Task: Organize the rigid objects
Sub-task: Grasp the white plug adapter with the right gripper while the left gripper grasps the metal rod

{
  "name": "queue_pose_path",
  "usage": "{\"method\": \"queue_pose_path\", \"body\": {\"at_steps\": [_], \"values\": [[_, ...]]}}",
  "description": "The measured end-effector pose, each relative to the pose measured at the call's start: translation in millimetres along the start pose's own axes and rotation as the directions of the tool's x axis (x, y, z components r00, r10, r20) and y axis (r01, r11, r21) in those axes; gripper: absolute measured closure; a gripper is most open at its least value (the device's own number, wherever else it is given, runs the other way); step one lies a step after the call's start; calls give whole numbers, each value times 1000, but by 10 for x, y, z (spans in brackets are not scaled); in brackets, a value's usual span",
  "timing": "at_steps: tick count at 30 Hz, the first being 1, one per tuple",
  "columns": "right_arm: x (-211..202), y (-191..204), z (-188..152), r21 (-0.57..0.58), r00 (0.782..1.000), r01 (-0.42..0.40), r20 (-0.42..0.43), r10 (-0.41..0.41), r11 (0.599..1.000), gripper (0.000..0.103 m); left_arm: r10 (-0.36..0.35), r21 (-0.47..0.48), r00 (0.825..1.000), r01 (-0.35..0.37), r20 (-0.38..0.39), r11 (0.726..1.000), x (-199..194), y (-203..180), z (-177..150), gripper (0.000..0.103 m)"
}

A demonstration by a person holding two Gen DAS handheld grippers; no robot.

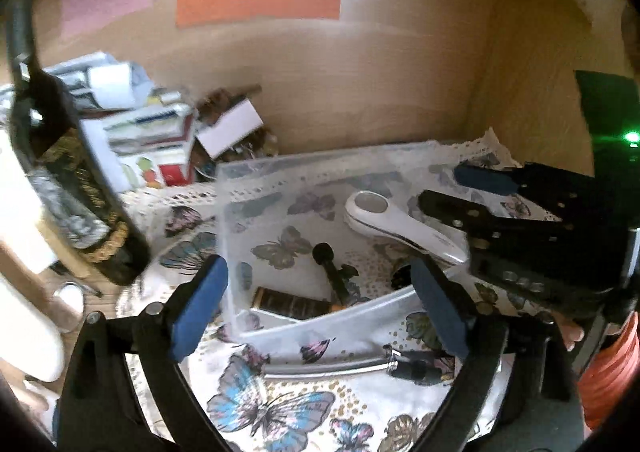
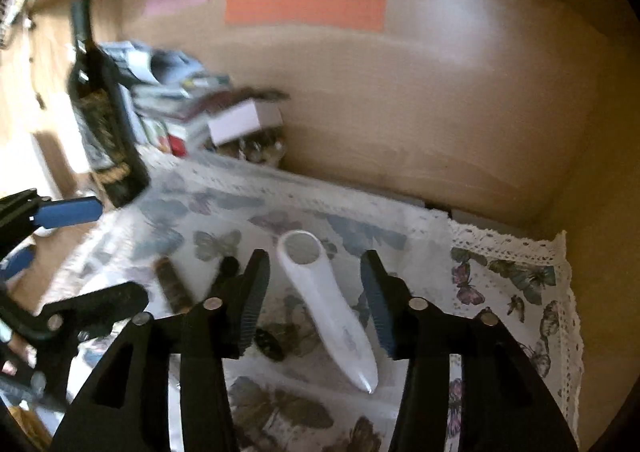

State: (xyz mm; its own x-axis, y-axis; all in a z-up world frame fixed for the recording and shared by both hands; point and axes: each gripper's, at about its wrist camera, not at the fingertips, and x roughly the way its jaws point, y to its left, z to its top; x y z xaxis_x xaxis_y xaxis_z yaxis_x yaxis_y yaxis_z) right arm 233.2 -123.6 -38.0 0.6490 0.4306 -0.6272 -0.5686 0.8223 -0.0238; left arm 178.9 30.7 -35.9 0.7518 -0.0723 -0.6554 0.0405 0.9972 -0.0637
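A clear plastic bin (image 1: 234, 219) lies on a butterfly-print cloth. In it are a white magnifier-shaped tool (image 1: 400, 228), a small black tool (image 1: 336, 276) and a dark brown bar (image 1: 292, 304). A metal rod with a black end (image 1: 360, 366) lies on the cloth in front of the bin. My left gripper (image 1: 320, 304) is open at the bin's near rim. My right gripper (image 2: 316, 300) is open, its fingers on either side of the white tool (image 2: 332, 312) without touching it. The right gripper also shows in the left wrist view (image 1: 500, 207).
A dark wine bottle (image 1: 68, 179) stands at the left. A pile of boxes and papers (image 1: 152, 131) sits behind it against the wooden back wall (image 1: 360, 91), which carries coloured paper notes. A wooden side wall (image 2: 592, 171) closes the right.
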Motion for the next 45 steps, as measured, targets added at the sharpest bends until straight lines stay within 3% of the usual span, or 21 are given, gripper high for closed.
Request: {"method": "queue_pose_path", "body": {"at_steps": [4,8,14,18,22,26,32,36,41,43,45], "values": [[-350,68,-86,-10,997,-16,71,17,1000,48,11,4,999,-11,35,1000,-225,36,-97,2],[-510,116,-271,-5,995,-17,100,17,1000,45,19,11,1000,-19,19,1000,-292,60,-264,1],[-538,151,-629,30,997,-46,64,44,998,45,31,20,995,-30,-94,999,-85,59,-578,1],[-511,211,-839,21,998,-55,24,54,998,45,30,11,981,-28,-192,1000,169,45,-728,1],[-452,248,-990,17,998,-67,-21,67,998,45,-19,-19,966,15,-260,1000,362,6,-744,1],[-378,248,-1096,24,994,-86,-64,87,996,45,-24,-9,966,22,-258,1000,455,-71,-677,1],[-318,256,-1173,39,988,-116,-95,119,993,45,51,29,965,-45,-258,999,601,-201,-651,0],[-273,279,-1196,37,987,-116,-107,119,993,62,72,83,965,-52,-253,995,599,-276,-696,0],[-289,268,-1204,47,989,-117,-90,121,992,62,37,40,966,-28,-257,999,599,-170,-701,1],[-302,264,-1212,49,989,-116,-84,120,992,62,19,26,965,-13,-263,1000,592,-144,-718,6],[-315,267,-1205,54,990,-114,-80,118,992,62,7,37,972,2,-234,999,555,-136,-748,18]]}}
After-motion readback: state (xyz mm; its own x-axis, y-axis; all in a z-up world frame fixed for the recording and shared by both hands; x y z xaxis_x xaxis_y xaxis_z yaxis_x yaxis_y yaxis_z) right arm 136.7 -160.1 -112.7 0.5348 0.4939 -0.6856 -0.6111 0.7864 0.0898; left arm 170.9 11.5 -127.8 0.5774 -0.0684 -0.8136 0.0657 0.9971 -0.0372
